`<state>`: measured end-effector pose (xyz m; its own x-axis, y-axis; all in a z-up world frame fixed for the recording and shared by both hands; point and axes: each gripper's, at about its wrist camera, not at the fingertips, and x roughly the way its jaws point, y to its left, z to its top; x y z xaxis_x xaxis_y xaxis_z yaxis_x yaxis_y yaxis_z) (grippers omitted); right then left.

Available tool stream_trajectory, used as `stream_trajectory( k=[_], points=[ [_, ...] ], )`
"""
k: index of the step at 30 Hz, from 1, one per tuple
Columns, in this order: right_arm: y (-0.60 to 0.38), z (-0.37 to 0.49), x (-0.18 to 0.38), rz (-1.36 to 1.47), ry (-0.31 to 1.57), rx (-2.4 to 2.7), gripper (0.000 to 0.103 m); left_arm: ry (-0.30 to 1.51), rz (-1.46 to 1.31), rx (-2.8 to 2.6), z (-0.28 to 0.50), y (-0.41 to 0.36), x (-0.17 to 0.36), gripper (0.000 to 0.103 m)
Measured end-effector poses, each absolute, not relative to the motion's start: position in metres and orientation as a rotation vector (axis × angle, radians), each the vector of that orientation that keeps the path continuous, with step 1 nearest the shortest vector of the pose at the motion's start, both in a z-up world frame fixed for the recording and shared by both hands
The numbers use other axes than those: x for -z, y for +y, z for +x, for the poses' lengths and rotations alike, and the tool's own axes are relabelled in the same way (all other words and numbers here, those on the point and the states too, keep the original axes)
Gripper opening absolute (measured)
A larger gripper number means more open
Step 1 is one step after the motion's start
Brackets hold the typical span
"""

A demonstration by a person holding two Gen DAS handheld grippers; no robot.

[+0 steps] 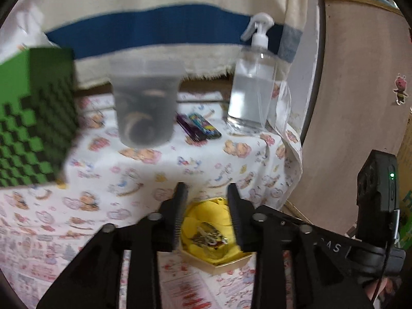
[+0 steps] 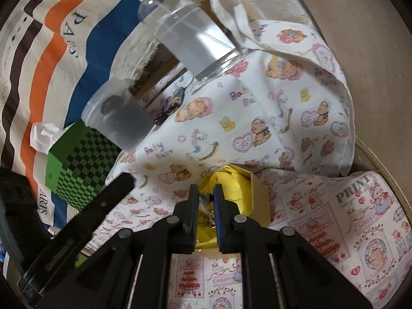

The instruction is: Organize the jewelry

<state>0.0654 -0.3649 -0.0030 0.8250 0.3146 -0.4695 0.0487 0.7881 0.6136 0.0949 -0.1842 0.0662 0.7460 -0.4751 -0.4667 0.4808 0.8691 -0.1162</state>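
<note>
Below, right claw [image 2: 206, 192] nearly closed inside yellow box [image 2: 260, 200]

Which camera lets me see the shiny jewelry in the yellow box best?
The left wrist view: the jewelry lies open between spread fingers in the yellow box. In the right wrist view, the right gripper hides most of it; only a sliver shows.

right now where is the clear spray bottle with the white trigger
In the left wrist view the clear spray bottle stands far right on the printed cloth, beside two dark lighters.
</note>
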Motion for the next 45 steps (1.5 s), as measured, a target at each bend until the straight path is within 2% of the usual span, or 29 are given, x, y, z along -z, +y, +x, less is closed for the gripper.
stream_trajectory(
  k=[3, 4, 8, 10, 16, 17, 23, 25, 27, 30, 38, 45],
  points=[
    [-0.361, 0.064, 0.001, 0.627, 0.580, -0.145, 0.013, 0.444, 0.035, 0.477, 0.085, -0.173, -0.074, 0.057],
    [-0.361, 0.064, 0.001, 0.628, 0.580, -0.145, 0.020, 0.422, 0.047, 0.455, 0.082, -0.169, -0.076, 0.065],
    [-0.360, 0.061, -0.003, 0.611, 0.565, -0.131, 0.024, 0.368, 0.039, 0.421, 0.069, -0.146, -0.084, 0.079],
    [-0.356, 0.057, -0.009, 0.570, 0.544, -0.109, 0.025, 0.341, 0.021, 0.396, 0.062, -0.131, -0.088, 0.090],
    [-0.333, 0.032, -0.047, 0.330, 0.424, -0.056, 0.030, 0.247, 0.009, 0.310, 0.038, -0.092, -0.096, 0.102],
    [-0.330, 0.027, -0.053, 0.298, 0.397, -0.052, 0.032, 0.236, 0.007, 0.298, 0.034, -0.086, -0.097, 0.102],
    [-0.307, 0.000, -0.069, 0.184, 0.321, -0.046, 0.063, 0.216, -0.013, 0.261, 0.012, -0.052, -0.092, 0.102],
    [-0.297, -0.009, -0.070, 0.138, 0.294, -0.052, 0.096, 0.216, -0.020, 0.249, 0.007, -0.046, -0.088, 0.102],
    [-0.286, -0.018, -0.068, 0.082, 0.255, -0.019, 0.103, 0.219, -0.023, 0.238, 0.003, -0.040, -0.082, 0.102],
    [-0.272, -0.024, -0.058, 0.002, 0.232, -0.004, 0.103, 0.222, -0.036, 0.217, -0.001, -0.031, -0.071, 0.102],
    [-0.266, -0.021, -0.027, 0.002, 0.204, 0.078, 0.103, 0.257, -0.044, 0.172, 0.005, -0.019, -0.040, 0.102],
    [-0.264, -0.019, -0.014, 0.035, 0.257, 0.017, 0.103, 0.301, -0.083, 0.162, 0.014, -0.016, -0.019, 0.102]
  ],
)
